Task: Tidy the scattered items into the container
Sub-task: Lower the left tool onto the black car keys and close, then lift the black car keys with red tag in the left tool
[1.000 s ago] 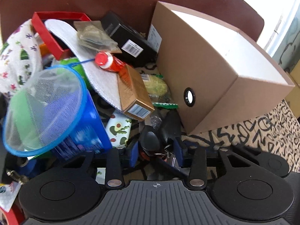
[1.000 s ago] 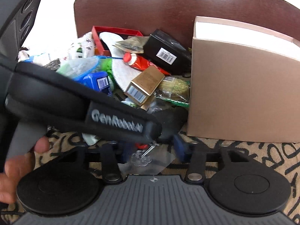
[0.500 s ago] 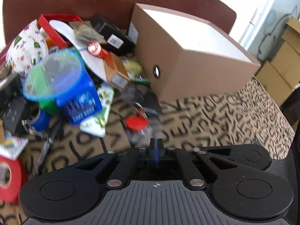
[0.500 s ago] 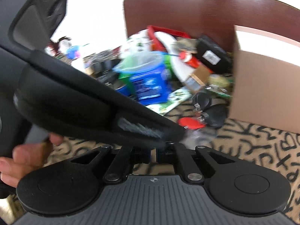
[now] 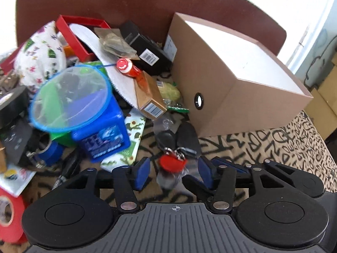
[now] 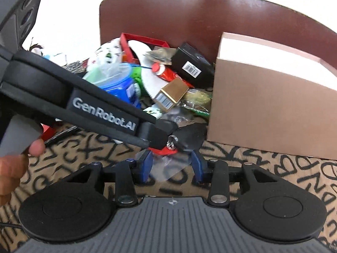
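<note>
Left wrist alone shows red tape — both grippers' fingers opening, a clear bag between, unpinched.

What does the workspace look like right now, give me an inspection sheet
Surface: black-lettered tan cloth, bare at the right.
Job's things: closed tan cardboard box; black key fobs with a red tag lying loose in front of it.
Clutter: blue plastic tub, red-capped tube, gold carton, black barcoded box, red tape roll.
Grippers: left gripper and right gripper both opening, holding nothing.
Cables: nothing seen.
Surroundings: brown chair back.
</note>
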Tool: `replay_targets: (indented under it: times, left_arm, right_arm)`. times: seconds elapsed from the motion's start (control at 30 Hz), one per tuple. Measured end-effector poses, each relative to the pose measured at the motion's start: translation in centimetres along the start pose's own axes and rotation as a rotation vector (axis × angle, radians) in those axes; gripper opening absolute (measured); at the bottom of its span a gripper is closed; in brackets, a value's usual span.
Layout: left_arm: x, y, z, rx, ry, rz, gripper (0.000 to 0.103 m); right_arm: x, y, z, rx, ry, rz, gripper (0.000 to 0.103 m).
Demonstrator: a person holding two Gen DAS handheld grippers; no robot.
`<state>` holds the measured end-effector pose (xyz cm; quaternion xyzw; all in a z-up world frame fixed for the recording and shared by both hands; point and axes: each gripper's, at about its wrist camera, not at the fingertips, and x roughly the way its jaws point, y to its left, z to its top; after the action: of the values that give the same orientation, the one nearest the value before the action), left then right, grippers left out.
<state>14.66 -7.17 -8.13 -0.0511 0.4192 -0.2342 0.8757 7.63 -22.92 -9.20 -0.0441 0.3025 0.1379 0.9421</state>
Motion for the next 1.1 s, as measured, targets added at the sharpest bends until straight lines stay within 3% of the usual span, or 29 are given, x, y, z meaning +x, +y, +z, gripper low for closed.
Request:
replay_targets:
  times: [0.2,0.33,0.4,0.43,0.47,0.5,0.53,0.67,0.87,1.1]
  left_arm:
    - [2.2,-0.4,1.7,0.026,0.003,0.005,0.069]
    - [4.1,0.0,2.3,0.018,0.043,0.005,0.07]
    - [4.8,0.2,2.2,0.013,0.069,-0.008,0.067]
    - [4.9,0.1,2.1,0.025,0.064,-0.01,0.059]
    - [4.9,0.0,2.0,0.046,0.061,-0.003,0.047]
    - [4.8,-0.2,2.0,0.064,0.057,0.005,0.045]
    - [4.7,-0.1,2.0,0.069,0.055,0.002,0.036]
    - [3.4,0.0,2.2,0.059,0.049,-0.014,0.024]
    - [1.3,-0.3,1.1,0.044,0.039,-0.014,0.022]
    - [-4.4,-0.4,-2.2,0.031,0.008,-0.02,0.019]
  right_arm:
    - [2.0,-1.8,0.6,0.049,0.003,0.008,0.066]
    - [3.4,-2.6,1.1,0.081,0.009,0.04,0.07]
    - [4.2,-2.9,1.2,0.101,0.018,0.059,0.072]
    - [4.5,-3.0,1.2,0.115,0.023,0.072,0.073]
    - [4.6,-3.1,1.1,0.13,0.026,0.088,0.071]
    - [4.7,-3.0,1.1,0.132,0.024,0.086,0.07]
    - [4.8,-3.0,1.2,0.125,0.024,0.08,0.062]
    - [3.9,-3.2,1.2,0.138,0.007,0.1,0.057]
    - [1.6,-1.9,1.1,0.1,-0.007,0.11,0.054]
    - [-3.5,0.8,0.0,0.049,-0.025,0.181,0.049]
